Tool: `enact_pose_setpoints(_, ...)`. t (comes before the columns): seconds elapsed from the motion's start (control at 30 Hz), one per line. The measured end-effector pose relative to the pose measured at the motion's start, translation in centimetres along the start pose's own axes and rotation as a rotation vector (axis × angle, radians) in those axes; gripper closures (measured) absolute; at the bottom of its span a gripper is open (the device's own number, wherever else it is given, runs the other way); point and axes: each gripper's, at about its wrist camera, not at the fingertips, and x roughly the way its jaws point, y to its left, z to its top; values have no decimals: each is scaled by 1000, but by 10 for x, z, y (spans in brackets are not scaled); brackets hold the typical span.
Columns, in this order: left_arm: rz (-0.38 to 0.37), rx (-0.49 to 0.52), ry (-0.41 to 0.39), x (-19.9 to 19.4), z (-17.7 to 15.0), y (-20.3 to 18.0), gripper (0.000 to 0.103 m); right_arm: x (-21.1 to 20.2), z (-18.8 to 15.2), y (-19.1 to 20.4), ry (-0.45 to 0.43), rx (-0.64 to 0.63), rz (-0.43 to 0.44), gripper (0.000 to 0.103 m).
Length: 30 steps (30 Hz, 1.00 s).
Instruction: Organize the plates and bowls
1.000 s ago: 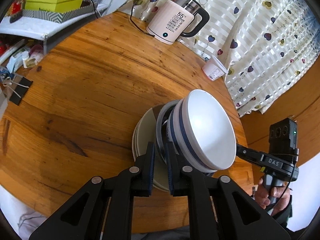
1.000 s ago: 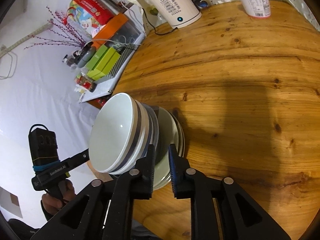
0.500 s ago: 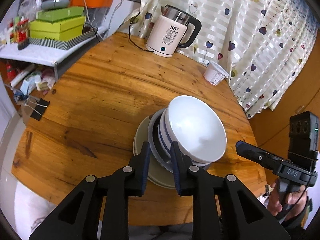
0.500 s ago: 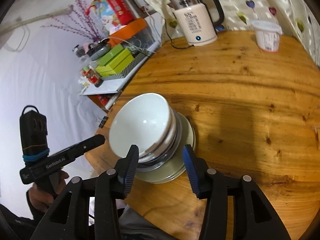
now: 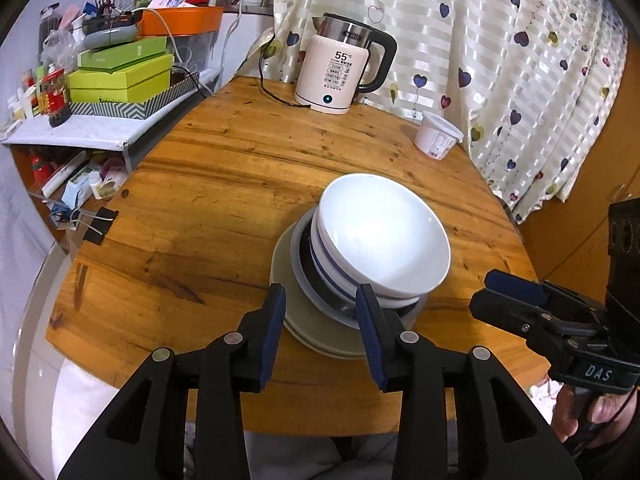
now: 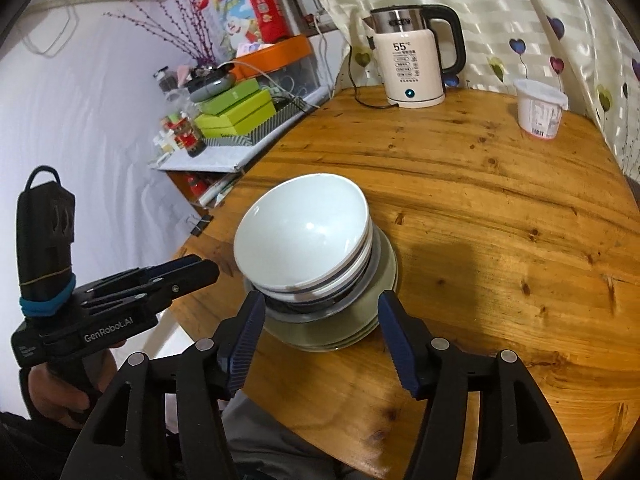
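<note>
Left wrist view, listed left to right. Shelf [image 5: 80, 132]: green boxes, jars, clutter; not my concern. Surface [image 5: 200, 208]: round, wooden. Kettle [image 5: 342, 76]: far side, corded. White tub [image 5: 436, 140]: far right, near the curtain. Stack [image 5: 360, 264]: near middle of the surface; greenish plates [image 5: 316, 332] at the bottom, a grey rimmed dish above them, white bowls [image 5: 380, 236] with blue bands nested on top, leaning slightly.

Left gripper [image 5: 322, 330]: my fingers have just been opening and stand released, one on each side of the stack's near edge, pressing on nothing. Right gripper [image 6: 322, 338]: likewise just opened, fingers spread wider than the plates, nothing held; in this view the left tool sits off to the left, clear of the stack.

Step in hand, by my reading: the stack has been set down and let go. Next move, if any remains: I would draw both tools clear without nudging the leaning bowls, and check that they settle level.
</note>
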Motion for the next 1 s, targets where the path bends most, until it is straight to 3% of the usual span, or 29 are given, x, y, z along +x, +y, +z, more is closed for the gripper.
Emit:
enact_pose_setpoints(0.3, 44, 22, 15, 5, -7, -8, 60, 3, -7, 2, 5, -13, -26, 38)
enact_pose_setpoints(0.4, 54, 25, 12, 5, -9, -10, 54, 3, -8, 2, 5, -13, -29, 38)
enact_pose_setpoints(1.0, 124, 76, 11, 10, -14, -20, 53, 10, -11, 9, 16, -55, -39, 38)
